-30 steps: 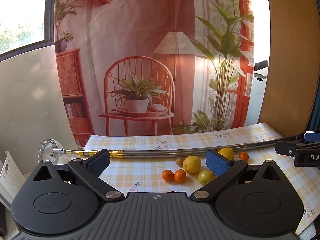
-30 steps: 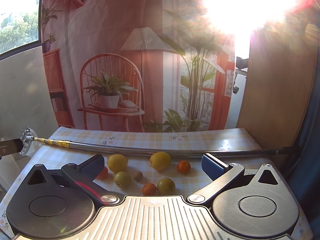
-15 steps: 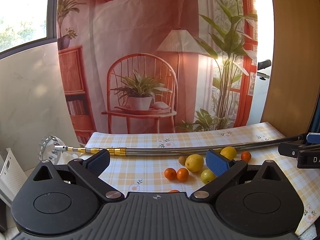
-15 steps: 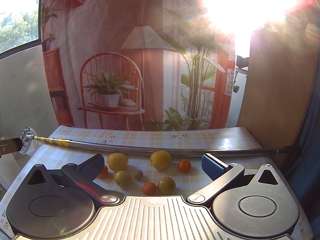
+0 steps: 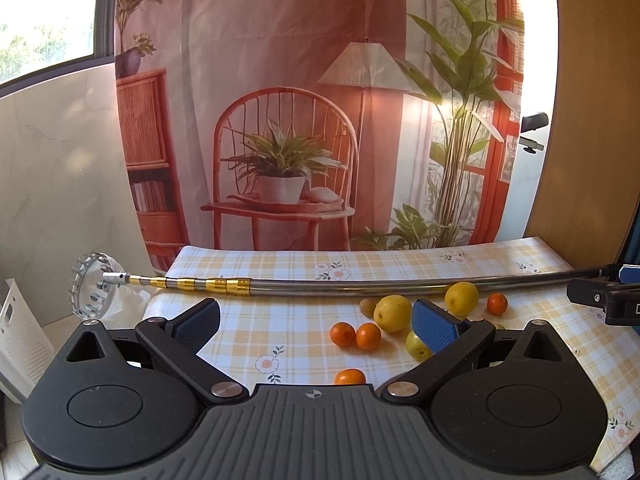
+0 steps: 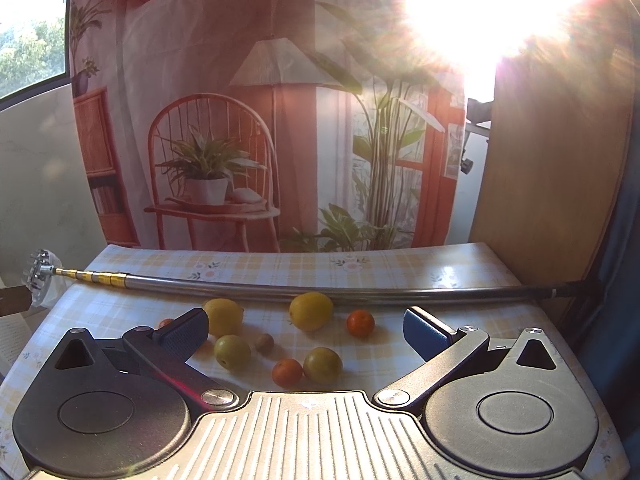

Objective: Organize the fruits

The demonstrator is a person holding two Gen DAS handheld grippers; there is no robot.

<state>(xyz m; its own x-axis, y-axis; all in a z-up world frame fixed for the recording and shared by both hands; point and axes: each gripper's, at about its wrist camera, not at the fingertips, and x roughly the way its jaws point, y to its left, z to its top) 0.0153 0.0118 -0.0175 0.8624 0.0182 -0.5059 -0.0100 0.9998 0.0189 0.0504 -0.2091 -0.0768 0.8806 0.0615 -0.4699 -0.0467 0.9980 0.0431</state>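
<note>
Both the left hand-held gripper (image 5: 314,316) and the right hand-held gripper (image 6: 306,330) hover spread and empty above loose fruits (image 6: 311,311) scattered mid-worktop (image 6: 400,264). A careless nudge could roll the round fruit off the checked cloth or against the telescopic pole (image 6: 240,285). Strong sun glare washes the room's printed backdrop (image 5: 280,80).

A long metal pole (image 5: 360,285) lies across the checked tablecloth (image 5: 280,320). Behind hangs a printed backdrop (image 5: 300,100) showing a chair, lamp and plants. A white panel (image 5: 60,180) stands at left.
</note>
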